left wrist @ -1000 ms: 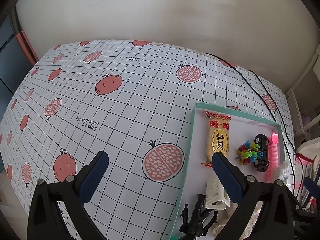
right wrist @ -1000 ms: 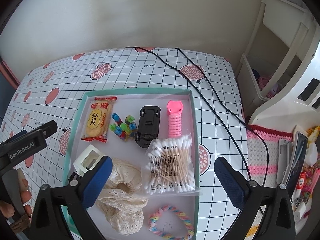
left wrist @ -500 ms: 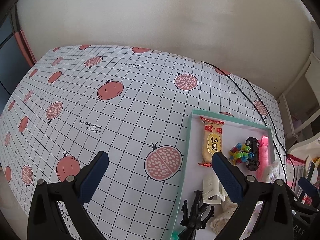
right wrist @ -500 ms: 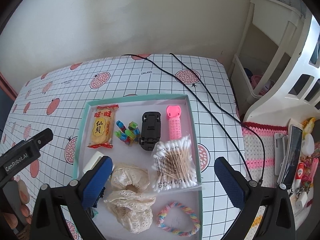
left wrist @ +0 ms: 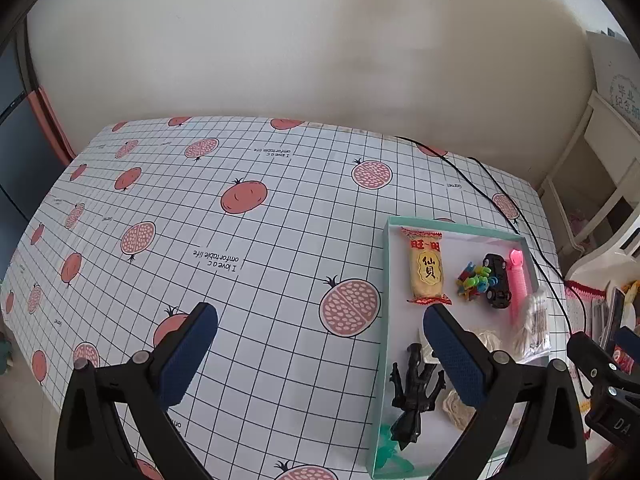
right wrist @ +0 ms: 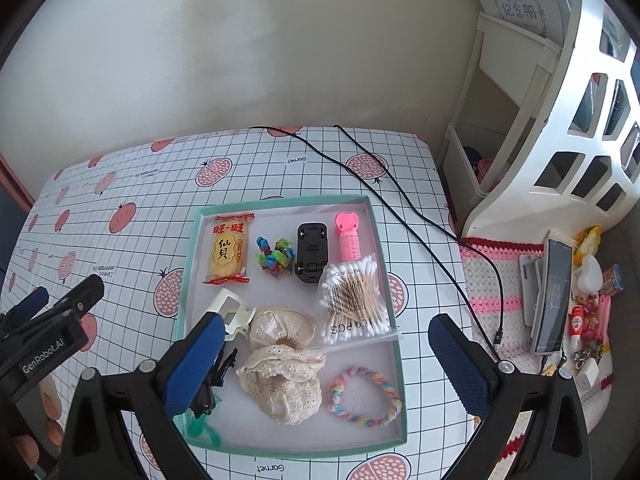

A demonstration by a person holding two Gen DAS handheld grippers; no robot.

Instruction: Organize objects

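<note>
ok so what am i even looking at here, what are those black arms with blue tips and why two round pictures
Those are two hand-held grippers, one in each of a person's hands, each with a fisheye camera looking along its fingers. One picture is from the left gripper, the other from the right gripper. Both are open and hold nothing. Below lies a table with a pomegranate-print cloth and a shallow teal tray holding a rice cracker packet, a black toy car, a pink roller, cotton swabs, lace fabric and a pastel rope ring.
</note>
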